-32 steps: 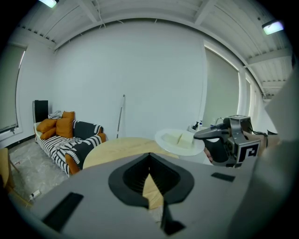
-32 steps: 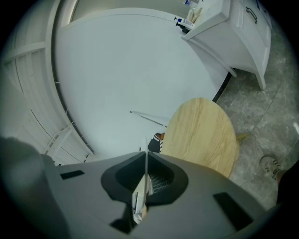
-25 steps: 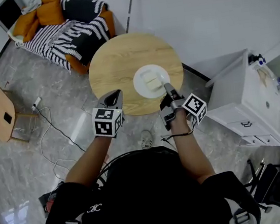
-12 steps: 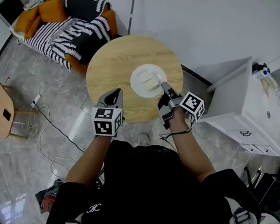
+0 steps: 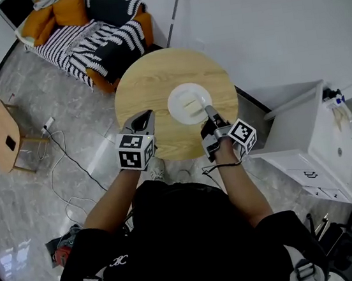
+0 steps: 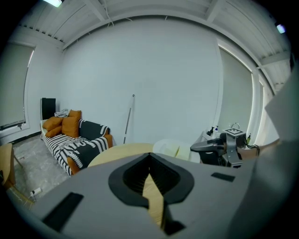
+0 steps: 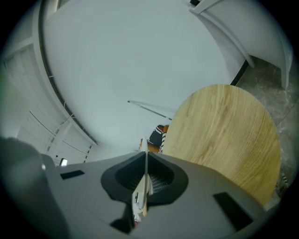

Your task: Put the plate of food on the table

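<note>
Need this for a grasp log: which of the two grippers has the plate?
The right gripper: its jaws are shut on the rim of the plate, over the table. The left gripper is shut on nothing, clear of the plate.

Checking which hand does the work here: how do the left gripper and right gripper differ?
The right gripper is shut on the rim of the plate; the left gripper is shut on nothing. The right gripper touches the plate; the left gripper hangs apart from it, over the left of the round table. Both point forward over the table.
</note>
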`<action>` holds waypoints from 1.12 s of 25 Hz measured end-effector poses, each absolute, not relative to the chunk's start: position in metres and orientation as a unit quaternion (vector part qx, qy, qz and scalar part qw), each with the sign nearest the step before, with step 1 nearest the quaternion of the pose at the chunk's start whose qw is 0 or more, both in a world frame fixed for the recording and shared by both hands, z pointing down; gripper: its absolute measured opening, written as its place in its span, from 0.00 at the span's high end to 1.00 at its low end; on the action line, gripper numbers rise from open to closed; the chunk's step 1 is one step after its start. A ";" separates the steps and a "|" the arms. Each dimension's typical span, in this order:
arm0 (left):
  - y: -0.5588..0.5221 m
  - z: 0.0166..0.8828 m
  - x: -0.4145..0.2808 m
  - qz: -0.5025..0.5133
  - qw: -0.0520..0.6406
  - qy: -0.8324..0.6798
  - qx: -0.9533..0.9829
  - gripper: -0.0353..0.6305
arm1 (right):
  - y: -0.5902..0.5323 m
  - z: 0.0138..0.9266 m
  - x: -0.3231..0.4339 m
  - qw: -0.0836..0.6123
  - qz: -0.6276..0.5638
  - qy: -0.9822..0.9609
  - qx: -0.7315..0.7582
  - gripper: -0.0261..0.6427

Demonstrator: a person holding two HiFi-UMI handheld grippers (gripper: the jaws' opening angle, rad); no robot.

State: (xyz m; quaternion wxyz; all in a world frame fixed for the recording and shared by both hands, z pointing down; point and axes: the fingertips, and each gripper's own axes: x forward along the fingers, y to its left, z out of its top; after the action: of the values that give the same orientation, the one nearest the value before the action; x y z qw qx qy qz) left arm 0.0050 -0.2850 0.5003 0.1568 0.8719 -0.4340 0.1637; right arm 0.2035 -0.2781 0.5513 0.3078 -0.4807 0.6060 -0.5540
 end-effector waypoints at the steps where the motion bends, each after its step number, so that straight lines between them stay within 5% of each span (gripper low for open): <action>1: -0.289 0.502 0.003 0.166 0.157 -0.431 0.873 0.94 | -0.282 0.552 0.202 0.313 -0.552 0.607 -0.479 0.93; 28: -0.328 0.513 -0.024 0.182 0.169 -0.424 0.871 0.94 | -0.295 0.686 0.208 0.283 -0.598 0.594 -0.458 0.93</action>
State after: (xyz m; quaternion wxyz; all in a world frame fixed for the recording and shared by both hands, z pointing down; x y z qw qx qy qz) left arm -0.0244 -0.3281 0.5130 0.1688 0.8712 -0.4237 0.1816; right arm 0.2079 -0.2950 0.6861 0.2826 -0.4575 0.5941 -0.5982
